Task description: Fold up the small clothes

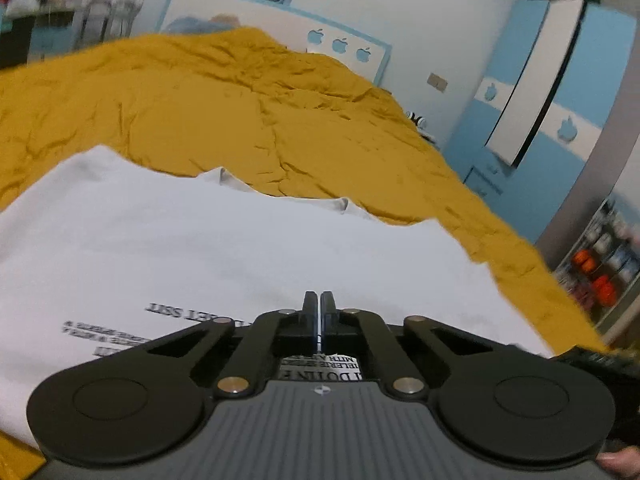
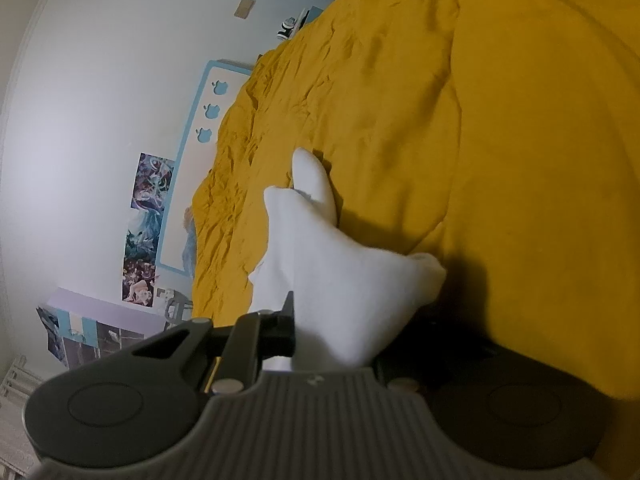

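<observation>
My right gripper [image 2: 294, 320] is clenched on a bunched edge of the white T-shirt [image 1: 224, 248], lifting that part off the yellow bedspread [image 1: 208, 104], while the rest of the shirt lies flat on the near side of the bed under my left gripper [image 1: 320, 308], whose fingers are pressed together with nothing visibly between them. I judge the risk is twofold. The bunched cloth could slip from my right grip, or the unpinned shirt could drag and wrinkle as I pull.

Left wrist view: placed low, close above white shirt [image 1: 240, 248], faced toward headboard [image 1: 340, 46]. Right wrist view: rolled sideways, close to lifted cloth. Shared: yellow bedspread [image 1: 200, 100], headboard, posters [image 2: 146, 224].
</observation>
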A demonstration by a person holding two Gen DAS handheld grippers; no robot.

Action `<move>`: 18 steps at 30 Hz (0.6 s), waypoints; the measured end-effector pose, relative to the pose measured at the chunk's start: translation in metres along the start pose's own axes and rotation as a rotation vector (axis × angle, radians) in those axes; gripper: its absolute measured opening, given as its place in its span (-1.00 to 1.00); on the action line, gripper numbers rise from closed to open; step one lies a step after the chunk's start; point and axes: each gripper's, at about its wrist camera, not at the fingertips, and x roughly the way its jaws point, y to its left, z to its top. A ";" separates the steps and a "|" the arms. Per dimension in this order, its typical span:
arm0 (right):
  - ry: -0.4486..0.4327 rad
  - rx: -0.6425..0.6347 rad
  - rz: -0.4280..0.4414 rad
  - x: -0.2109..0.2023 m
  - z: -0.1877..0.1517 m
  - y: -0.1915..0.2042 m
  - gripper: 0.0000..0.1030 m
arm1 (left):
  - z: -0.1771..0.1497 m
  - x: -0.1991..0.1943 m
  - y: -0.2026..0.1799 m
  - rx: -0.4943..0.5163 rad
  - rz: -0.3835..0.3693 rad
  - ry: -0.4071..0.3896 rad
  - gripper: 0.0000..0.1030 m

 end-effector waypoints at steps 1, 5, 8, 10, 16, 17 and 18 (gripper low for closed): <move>0.002 0.000 0.003 0.000 0.001 -0.001 -0.77 | -0.002 0.006 -0.004 0.008 0.002 0.011 -1.00; 0.006 -0.004 0.009 -0.001 0.001 -0.006 -0.78 | -0.011 0.030 -0.013 0.057 0.054 0.099 -1.00; 0.010 -0.009 0.004 -0.001 0.002 -0.005 -0.79 | -0.021 0.024 -0.009 0.006 0.077 0.103 -1.00; 0.011 -0.015 0.002 -0.002 0.002 -0.004 -0.80 | -0.027 0.011 -0.009 0.002 0.109 0.090 -1.00; 0.015 -0.018 0.000 -0.002 0.004 -0.003 -0.82 | -0.037 -0.024 -0.026 0.075 0.190 0.134 -1.00; 0.015 -0.018 0.001 -0.002 0.004 -0.003 -0.82 | -0.036 -0.024 -0.027 0.069 0.196 0.172 -1.00; 0.017 -0.018 0.001 -0.002 0.004 -0.003 -0.82 | -0.035 -0.024 -0.028 0.068 0.203 0.201 -1.00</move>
